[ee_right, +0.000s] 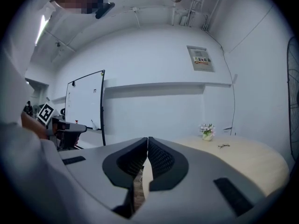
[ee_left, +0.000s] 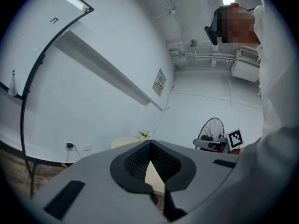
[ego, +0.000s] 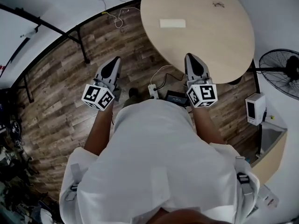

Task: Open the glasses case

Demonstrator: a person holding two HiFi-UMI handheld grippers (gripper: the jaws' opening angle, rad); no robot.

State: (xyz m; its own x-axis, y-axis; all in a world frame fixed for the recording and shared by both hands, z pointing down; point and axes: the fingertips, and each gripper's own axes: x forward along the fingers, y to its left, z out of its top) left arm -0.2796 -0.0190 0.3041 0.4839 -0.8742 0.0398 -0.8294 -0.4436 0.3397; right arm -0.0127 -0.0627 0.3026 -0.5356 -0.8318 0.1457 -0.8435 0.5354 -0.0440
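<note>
Left gripper (ee_left: 150,143): hand-held, jaws pressed together tip to tip with nothing between them. It is held low, close in front of the person's white shirt (ego: 154,157), above the wood-plank floor (ego: 60,87) and to the left of the table.

Right gripper (ee_right: 147,138): hand-held, jaws likewise closed on each other and empty. It sits level with the left one, its nose seen against the near rim of the round table (ego: 219,41).

Glasses case (ego: 172,23): white and oblong, lying flat on the light wood tabletop toward its far left part. It is well apart from both grippers and touched by neither. Its lid seam is too small to make out.

Spectacles (ego: 218,4): one pair, on the tabletop to the right of the case and apart from it.

Flower pot (ee_right: 207,131): small, with pale blooms, standing near the far rim of the table.

Power strip (ego: 153,91): white, on the floor between the two grippers, with a cable attached.

Black box (ego: 176,97): on the floor just beside the power strip, near the table's edge.

Pedestal fan (ego: 285,71): black wire guard, standing to the right of the table.

Whiteboard (ee_right: 84,106): black-framed, upright by the wall.
</note>
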